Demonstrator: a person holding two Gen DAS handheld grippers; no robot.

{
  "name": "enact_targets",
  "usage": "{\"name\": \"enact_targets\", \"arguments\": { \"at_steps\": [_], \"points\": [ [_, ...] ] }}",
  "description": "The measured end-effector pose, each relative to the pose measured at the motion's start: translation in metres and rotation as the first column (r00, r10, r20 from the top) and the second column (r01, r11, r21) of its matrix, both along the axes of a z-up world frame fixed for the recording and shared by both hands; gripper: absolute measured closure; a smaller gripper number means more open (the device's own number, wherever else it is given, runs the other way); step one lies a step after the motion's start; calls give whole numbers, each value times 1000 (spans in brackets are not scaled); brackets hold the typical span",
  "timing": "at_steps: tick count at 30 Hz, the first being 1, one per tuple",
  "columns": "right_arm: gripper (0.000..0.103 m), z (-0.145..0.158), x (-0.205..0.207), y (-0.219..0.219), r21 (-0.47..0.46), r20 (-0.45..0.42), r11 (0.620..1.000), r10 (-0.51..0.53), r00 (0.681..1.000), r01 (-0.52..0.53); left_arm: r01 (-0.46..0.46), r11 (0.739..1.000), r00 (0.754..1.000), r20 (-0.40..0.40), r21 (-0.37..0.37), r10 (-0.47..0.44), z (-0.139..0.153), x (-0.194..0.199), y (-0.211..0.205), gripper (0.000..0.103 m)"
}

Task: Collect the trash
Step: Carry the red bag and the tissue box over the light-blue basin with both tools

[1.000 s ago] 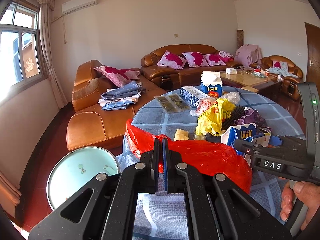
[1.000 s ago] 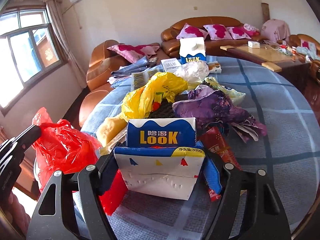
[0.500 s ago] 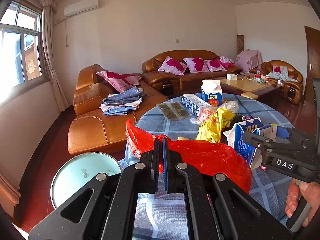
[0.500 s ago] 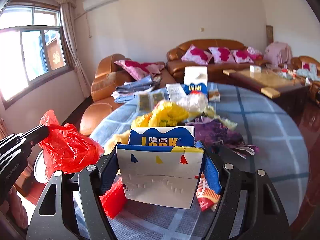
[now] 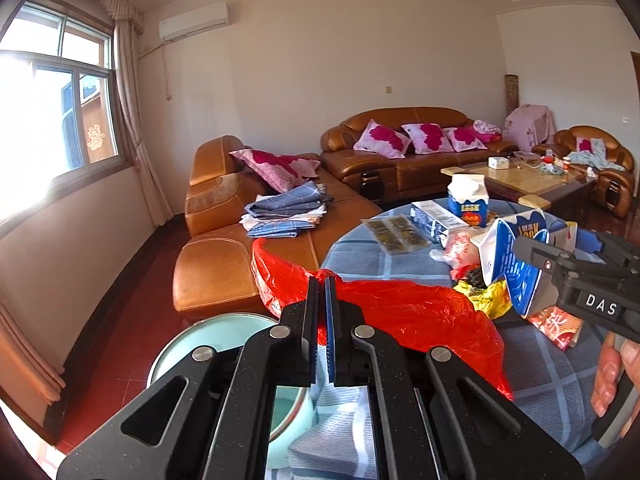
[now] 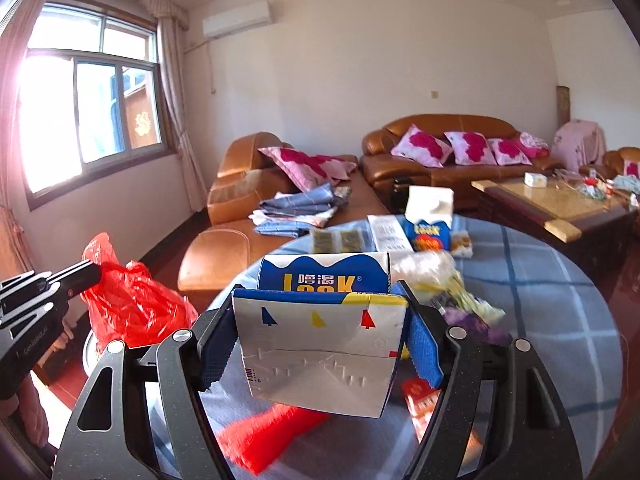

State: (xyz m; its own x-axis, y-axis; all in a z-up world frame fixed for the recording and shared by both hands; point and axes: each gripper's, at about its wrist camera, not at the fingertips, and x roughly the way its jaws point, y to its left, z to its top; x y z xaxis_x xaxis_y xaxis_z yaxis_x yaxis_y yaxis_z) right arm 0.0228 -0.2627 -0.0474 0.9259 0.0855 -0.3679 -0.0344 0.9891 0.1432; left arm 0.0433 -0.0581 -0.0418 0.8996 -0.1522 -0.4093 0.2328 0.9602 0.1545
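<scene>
Cardboard is what I have in my right claw (image 6: 320, 344): a blue-and-white milk carton (image 6: 320, 336) lifted off the tabletop (image 6: 540, 320), pinched across its width between the two blue pads (image 6: 424, 352). It looks empty, so I judge it light, and its walls will give if I squeeze harder; the grip sits near the folded end, where the carton is stiffest, and that seems the right place to keep it. My left claw (image 5: 323, 320) is pressed together on the rim of the red plastic bag (image 5: 400, 312), which drapes over the near edge of the tabletop. The film is thin, limp and slippery, so I judge that one pinch point gives me little control over the mouth; it sags half shut instead of gaping. In the left view the carton hangs beside the bag and above it, to the right, not yet over the opening. More litter lies behind it: a yellow bag (image 5: 488, 296), a red wrapper (image 5: 556, 324) and a second carton (image 5: 468, 204) standing upright farther back. A sharp carton corner could snag or tear the film, I think.
</scene>
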Motion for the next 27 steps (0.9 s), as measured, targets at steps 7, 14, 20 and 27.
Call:
{"name": "enact_targets", "arguments": {
  "at_steps": [7,14,20,27],
  "points": [
    [30,13,30,22,-8,41,997,75,996,-75,-82,996,996,26,28,81,8,8,19,100],
    [30,16,66,50,-20,55,987,159,986,-158,-181,981,984,17,65,180,5,19,41,100],
    [30,10,87,79,-35,54,975,222,973,-221,-259,960,965,-9,106,262,-2,27,59,100],
    [30,7,105,108,-53,49,957,288,956,-285,-339,929,940,8,147,342,1,30,84,100]
  ]
}}
